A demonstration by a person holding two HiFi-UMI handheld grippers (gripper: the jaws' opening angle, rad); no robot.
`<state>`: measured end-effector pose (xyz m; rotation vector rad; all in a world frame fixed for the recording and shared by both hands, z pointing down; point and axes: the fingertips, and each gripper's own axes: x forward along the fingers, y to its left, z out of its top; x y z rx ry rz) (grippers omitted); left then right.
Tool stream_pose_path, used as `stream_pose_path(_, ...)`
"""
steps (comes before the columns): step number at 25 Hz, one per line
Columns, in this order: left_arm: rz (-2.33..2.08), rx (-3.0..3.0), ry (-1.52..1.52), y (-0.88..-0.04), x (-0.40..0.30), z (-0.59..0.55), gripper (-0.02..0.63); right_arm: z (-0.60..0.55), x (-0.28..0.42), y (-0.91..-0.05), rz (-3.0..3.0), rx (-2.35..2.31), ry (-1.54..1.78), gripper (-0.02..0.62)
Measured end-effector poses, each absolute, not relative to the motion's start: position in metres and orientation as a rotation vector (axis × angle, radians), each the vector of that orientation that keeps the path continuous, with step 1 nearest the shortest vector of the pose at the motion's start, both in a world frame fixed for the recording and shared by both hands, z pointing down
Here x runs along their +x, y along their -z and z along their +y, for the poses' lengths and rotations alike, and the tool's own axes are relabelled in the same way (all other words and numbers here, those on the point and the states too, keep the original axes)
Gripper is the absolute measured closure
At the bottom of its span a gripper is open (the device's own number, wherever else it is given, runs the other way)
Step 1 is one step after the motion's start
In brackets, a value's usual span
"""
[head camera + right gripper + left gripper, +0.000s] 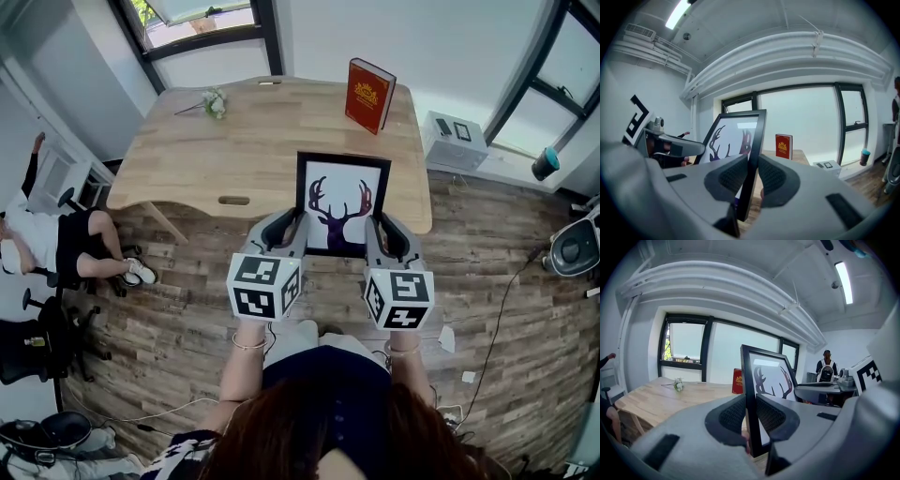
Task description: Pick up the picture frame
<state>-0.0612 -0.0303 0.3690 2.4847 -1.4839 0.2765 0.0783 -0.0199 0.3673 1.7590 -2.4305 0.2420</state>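
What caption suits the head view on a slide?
The left gripper and right gripper each clamp one side of the frame at the table's near edge.

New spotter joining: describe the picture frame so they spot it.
Find the wooden table; at its near edge, the left gripper and right gripper clamp the picture frame. Unlike the red book behind, it is black-edged, showing dark antlers on white.

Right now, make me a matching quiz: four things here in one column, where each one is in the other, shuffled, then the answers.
1 picture frame
2 red book
3 flowers
4 white box

A lying at the table's far left
B off the table, to its right
C clamped by left gripper and right gripper
D standing at the table's far right

Pairs: 1-C, 2-D, 3-A, 4-B
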Motion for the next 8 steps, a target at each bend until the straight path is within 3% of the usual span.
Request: stream_pose_path(8, -1.479, 2.491, -0.260, -0.3680, -0.0628, -0.0346, 0.523, -0.0239, 0.0767, -0.3655, -2.427, 1.767, -0.229, 0.522)
